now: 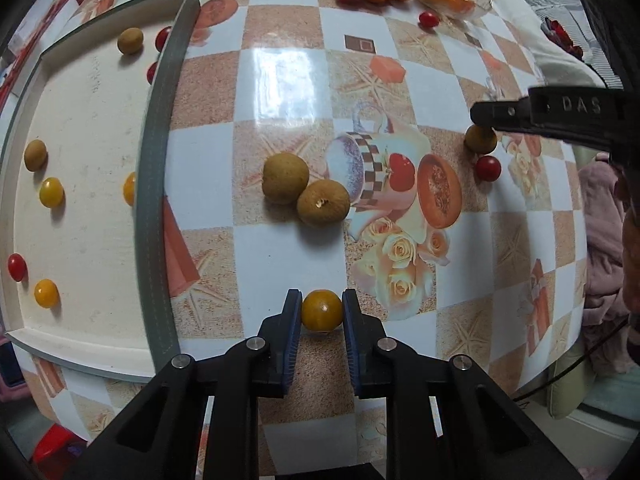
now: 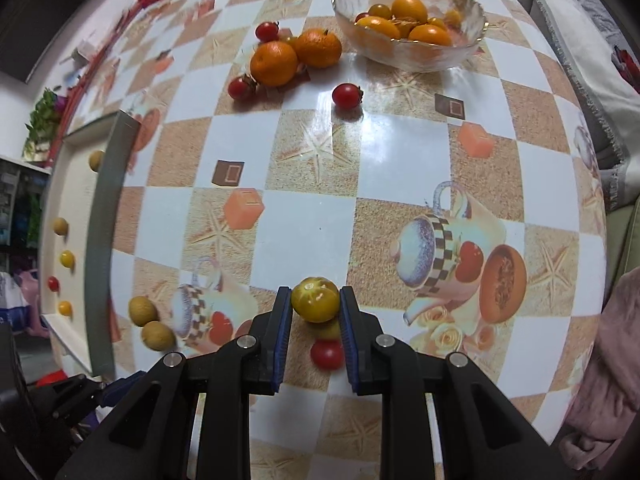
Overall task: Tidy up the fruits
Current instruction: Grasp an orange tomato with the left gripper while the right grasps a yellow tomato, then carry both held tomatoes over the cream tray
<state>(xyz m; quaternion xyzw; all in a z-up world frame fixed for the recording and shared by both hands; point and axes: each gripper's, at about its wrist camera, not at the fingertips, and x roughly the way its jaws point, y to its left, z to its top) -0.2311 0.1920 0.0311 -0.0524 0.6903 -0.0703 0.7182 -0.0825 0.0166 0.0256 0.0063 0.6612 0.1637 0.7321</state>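
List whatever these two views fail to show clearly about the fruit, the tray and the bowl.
- Tray, left wrist view: its near rim hides part of a yellow tomato and two red ones.
- Tray, right wrist view: the frame edge cuts off its left side, and the fruit inside is too small to identify.
- Bowl, left wrist view: cut off by the top edge; contents blur together.
- Red tomato, right wrist view: the held yellow tomato hides whatever lies between them.

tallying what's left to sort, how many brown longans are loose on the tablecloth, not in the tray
3: two touching longans mid-table right of the tray, and one farther right under the right gripper. More may be hidden.
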